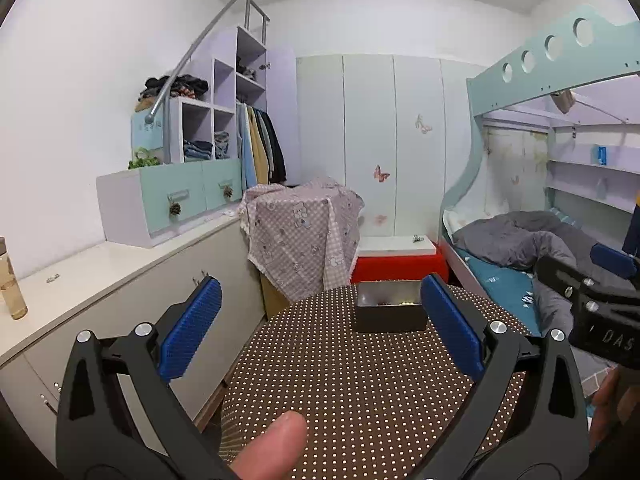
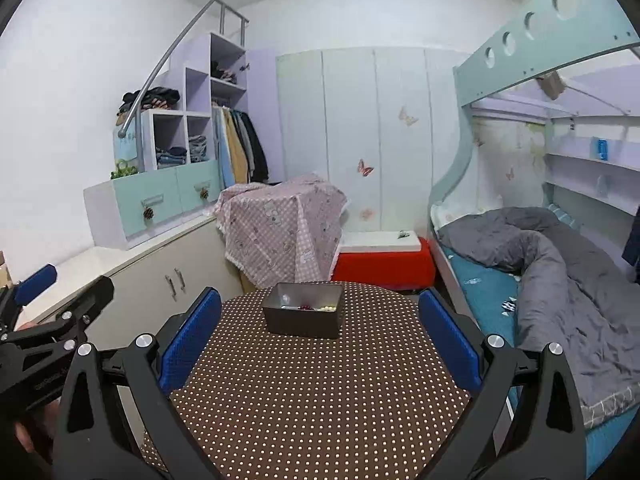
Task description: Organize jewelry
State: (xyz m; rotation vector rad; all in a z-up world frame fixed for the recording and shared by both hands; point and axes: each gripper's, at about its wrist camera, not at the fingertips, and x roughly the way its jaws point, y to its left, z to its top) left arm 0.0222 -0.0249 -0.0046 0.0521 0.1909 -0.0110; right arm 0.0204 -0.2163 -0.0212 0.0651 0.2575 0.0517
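Observation:
A dark metal box [image 2: 303, 314] stands at the far side of a round table with a brown dotted cloth [image 2: 320, 392]. Inside it lie bead jewelry pieces [image 2: 316, 307], dark red and pale. The box also shows in the left wrist view [image 1: 390, 310], with beads [image 1: 396, 303] inside. My left gripper [image 1: 322, 320] is open and empty above the table, short of the box. My right gripper [image 2: 320, 328] is open and empty, also short of the box. Each gripper shows at the edge of the other's view: the right one [image 1: 600, 280] and the left one [image 2: 44, 300].
A cream counter [image 1: 100, 268] with a bottle [image 1: 10, 280] runs along the left. A cloth-covered stand [image 2: 280, 228] and a red box with a white top [image 2: 384, 260] lie beyond the table. A bunk bed with a grey duvet [image 2: 540, 260] is on the right.

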